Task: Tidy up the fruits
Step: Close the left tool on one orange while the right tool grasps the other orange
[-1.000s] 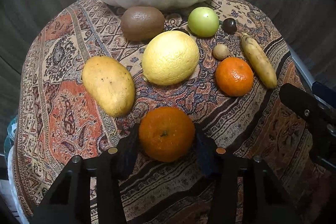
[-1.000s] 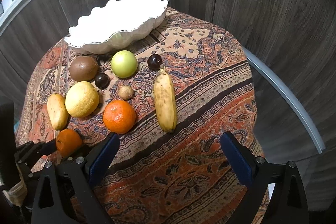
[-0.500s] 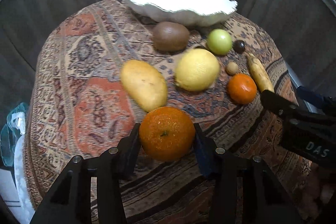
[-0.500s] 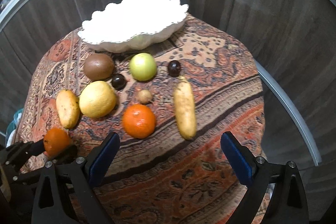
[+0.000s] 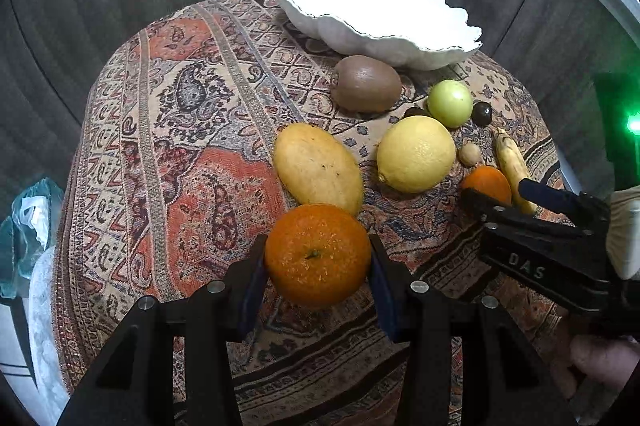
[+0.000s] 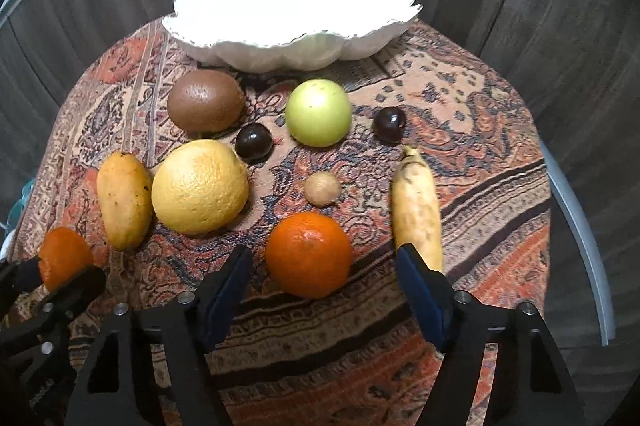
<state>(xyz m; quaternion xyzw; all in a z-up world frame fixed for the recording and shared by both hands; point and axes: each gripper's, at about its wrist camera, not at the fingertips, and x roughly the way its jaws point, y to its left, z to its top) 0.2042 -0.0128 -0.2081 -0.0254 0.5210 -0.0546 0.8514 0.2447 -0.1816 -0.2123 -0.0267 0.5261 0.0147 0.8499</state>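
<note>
The left gripper [image 5: 318,262] has its jaws clenched on an orange [image 5: 318,254], the blue pads pressing its 2 sides, and the fruit sits clear above the patterned cloth [image 5: 192,154] that covers the round desk. The right gripper [image 6: 324,274] stands with its jaws parted around a second orange [image 6: 309,254] that lies on the cloth; they have just been closing, yet a gap shows between each pad and the fruit. Its right finger overlaps the near end of a pale banana [image 6: 416,210].

At the far edge of the desk sits a white scalloped bowl [image 6: 288,46], with nothing visible inside it. In front of the bowl lie a brown kiwi [image 6: 206,100] and a green apple [image 6: 319,112], with 2 dark round fruits: one [image 6: 253,142] between the kiwi and a large yellow citrus [image 6: 200,186], the other [image 6: 389,122] just beyond the banana's tip. A small tan fruit [image 6: 322,189] rests between the apple and the second orange. A yellow mango [image 6: 125,200] lies just beside the citrus, on its left.

At the lower right of the left wrist view, part of a hand [image 5: 608,362] shows under the right gripper's black body.
</note>
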